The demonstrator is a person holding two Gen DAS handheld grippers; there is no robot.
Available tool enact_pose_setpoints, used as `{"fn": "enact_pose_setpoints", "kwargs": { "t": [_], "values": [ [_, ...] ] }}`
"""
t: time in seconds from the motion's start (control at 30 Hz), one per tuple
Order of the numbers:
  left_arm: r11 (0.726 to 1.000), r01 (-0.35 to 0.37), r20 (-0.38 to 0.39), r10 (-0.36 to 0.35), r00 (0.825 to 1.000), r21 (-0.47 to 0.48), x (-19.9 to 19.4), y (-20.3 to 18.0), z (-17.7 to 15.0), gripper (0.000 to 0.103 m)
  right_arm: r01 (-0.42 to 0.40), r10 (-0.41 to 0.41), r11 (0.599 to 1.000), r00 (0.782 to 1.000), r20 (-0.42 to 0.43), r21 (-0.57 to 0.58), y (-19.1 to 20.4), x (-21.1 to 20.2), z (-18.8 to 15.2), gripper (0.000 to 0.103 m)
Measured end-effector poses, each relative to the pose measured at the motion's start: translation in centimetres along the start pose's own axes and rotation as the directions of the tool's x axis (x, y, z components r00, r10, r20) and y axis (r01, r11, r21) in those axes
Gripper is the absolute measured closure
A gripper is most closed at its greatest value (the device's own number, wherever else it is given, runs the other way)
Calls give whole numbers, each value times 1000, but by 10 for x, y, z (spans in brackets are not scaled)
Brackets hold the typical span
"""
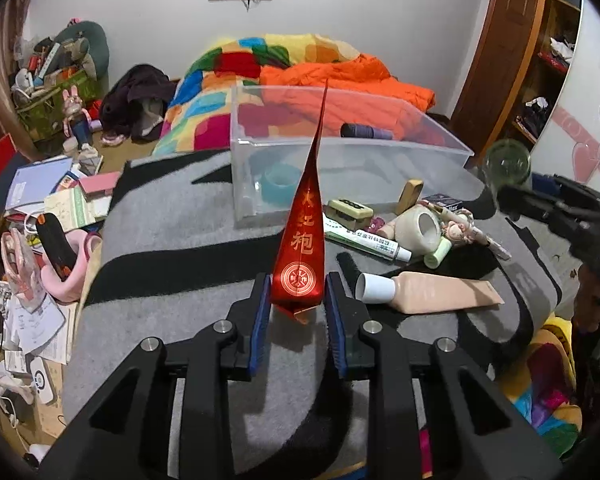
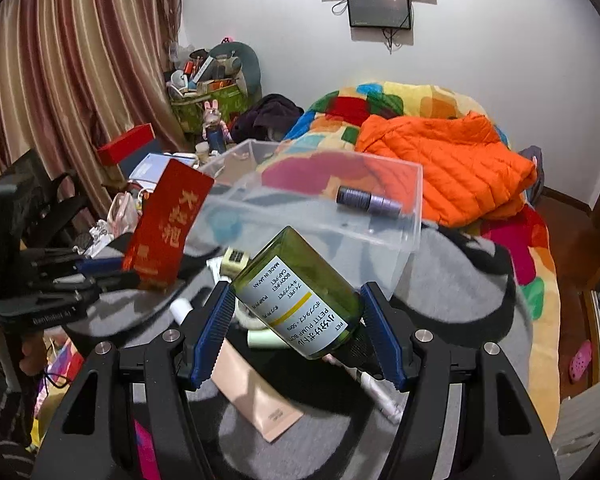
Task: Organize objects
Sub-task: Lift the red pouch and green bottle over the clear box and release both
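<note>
My left gripper point(image 1: 298, 292) is shut on the lower end of a red foil packet point(image 1: 300, 248) with gold characters, which stands upright above the grey-and-black blanket point(image 1: 180, 264). The right wrist view shows that packet point(image 2: 168, 224) lifted at the left. My right gripper point(image 2: 296, 290) is shut on a green pump bottle point(image 2: 296, 296) with a white label, held tilted. Behind both stands a clear plastic bin point(image 1: 340, 148), holding a purple cylinder point(image 1: 366, 131) and a teal tape roll point(image 1: 278, 184). In front of the bin lie a beige tube point(image 1: 432, 292), a white-green tube point(image 1: 364, 240) and several small items.
An orange jacket point(image 1: 348, 84) and a colourful quilt point(image 1: 220, 92) lie on the bed behind the bin. Books, papers and pink items point(image 1: 60, 200) crowd the left side. A wooden shelf point(image 1: 548, 60) stands at the right. Curtains point(image 2: 60, 60) hang at the left.
</note>
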State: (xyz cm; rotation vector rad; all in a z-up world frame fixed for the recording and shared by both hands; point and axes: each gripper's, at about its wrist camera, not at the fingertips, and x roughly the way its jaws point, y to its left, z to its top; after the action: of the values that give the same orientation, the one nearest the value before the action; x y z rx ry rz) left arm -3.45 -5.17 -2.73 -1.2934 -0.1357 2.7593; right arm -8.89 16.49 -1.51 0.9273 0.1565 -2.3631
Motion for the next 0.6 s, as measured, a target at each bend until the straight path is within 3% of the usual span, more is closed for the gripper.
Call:
{"fn": "enact_pose_setpoints", "kwargs": {
  "t": [0.3, 0.6],
  "values": [
    [999, -22, -17, 22, 1000, -25, 24, 4, 10, 73, 7, -7, 1000, 1000, 21, -8, 0, 7, 18, 42],
    [999, -19, 94, 22, 995, -30, -3, 1, 21, 75, 69, -67, 997, 995, 71, -23, -7, 10, 47, 42]
  ]
}}
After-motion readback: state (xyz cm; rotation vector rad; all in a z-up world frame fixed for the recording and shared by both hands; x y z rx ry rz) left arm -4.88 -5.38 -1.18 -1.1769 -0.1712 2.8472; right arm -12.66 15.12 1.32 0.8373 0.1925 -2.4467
